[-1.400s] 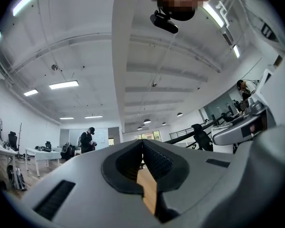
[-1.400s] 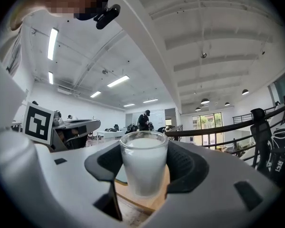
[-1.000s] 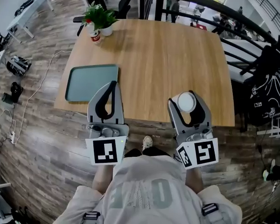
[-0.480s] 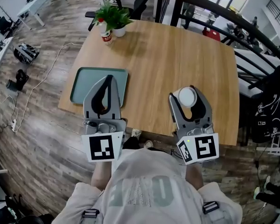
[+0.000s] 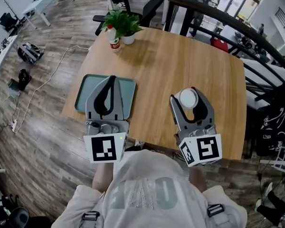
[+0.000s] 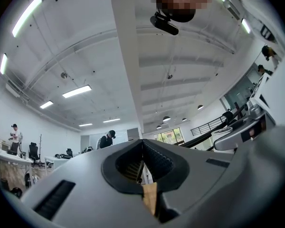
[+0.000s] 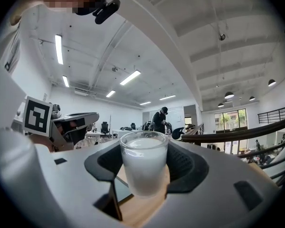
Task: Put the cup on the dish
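Note:
A frosted white cup (image 5: 188,99) stands upright between the jaws of my right gripper (image 5: 189,94), which is shut on it above the near right part of the wooden table (image 5: 180,56). In the right gripper view the cup (image 7: 143,167) fills the middle, gripped at both sides by the dark pads. The dish is a flat green tray (image 5: 82,98) at the table's near left corner. My left gripper (image 5: 112,79) hangs over the tray with its jaws shut and nothing between them; its view points up at the ceiling, the left gripper's tips (image 6: 142,145) meeting.
A potted plant (image 5: 122,22) and a small red can (image 5: 115,44) stand at the table's far left corner. A dark railing (image 5: 228,20) runs behind the table. Office chairs, a cable and bags lie on the wood floor to the left.
Both grippers have come forward over the table. The left one now hangs over the green tray. The cup stays in the right gripper.

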